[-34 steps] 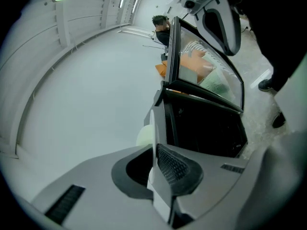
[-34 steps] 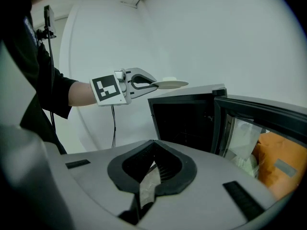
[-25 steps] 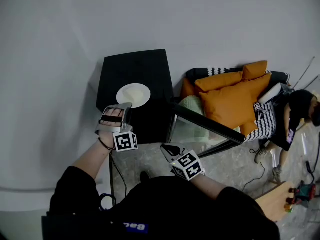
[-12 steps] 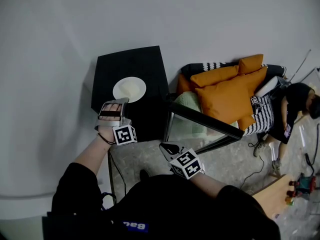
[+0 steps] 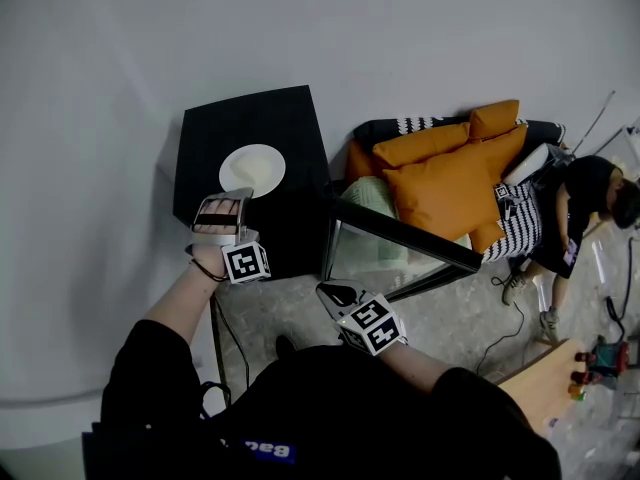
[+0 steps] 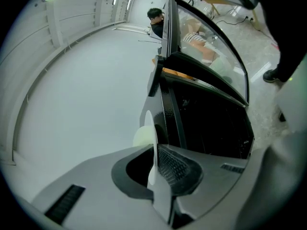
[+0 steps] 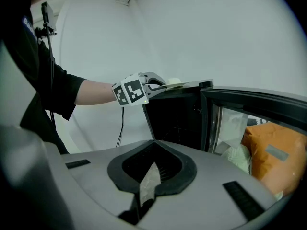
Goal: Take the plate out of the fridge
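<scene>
A white plate (image 5: 252, 170) lies over the top of the black mini fridge (image 5: 290, 133). My left gripper (image 5: 233, 197) is shut on its near rim. In the left gripper view the plate (image 6: 149, 128) stands edge-on, pinched between the jaws of the left gripper (image 6: 154, 155). The right gripper view shows that same gripper (image 7: 160, 84) and plate (image 7: 173, 82) level with the fridge top. My right gripper (image 5: 332, 294) hangs lower, in front of the open fridge. Seen in its own view, the right gripper (image 7: 149, 174) is shut with nothing in it.
The fridge's glass door (image 5: 400, 238) stands swung open to the right. Behind it lies a sofa with orange cushions (image 5: 450, 183). A person (image 5: 585, 218) bends over at the far right. A cable (image 5: 232, 338) runs down the fridge's front left.
The whole scene has slid slightly up and left in the head view. My left gripper keeps its hold on the plate over the fridge top. The right gripper has barely moved.
</scene>
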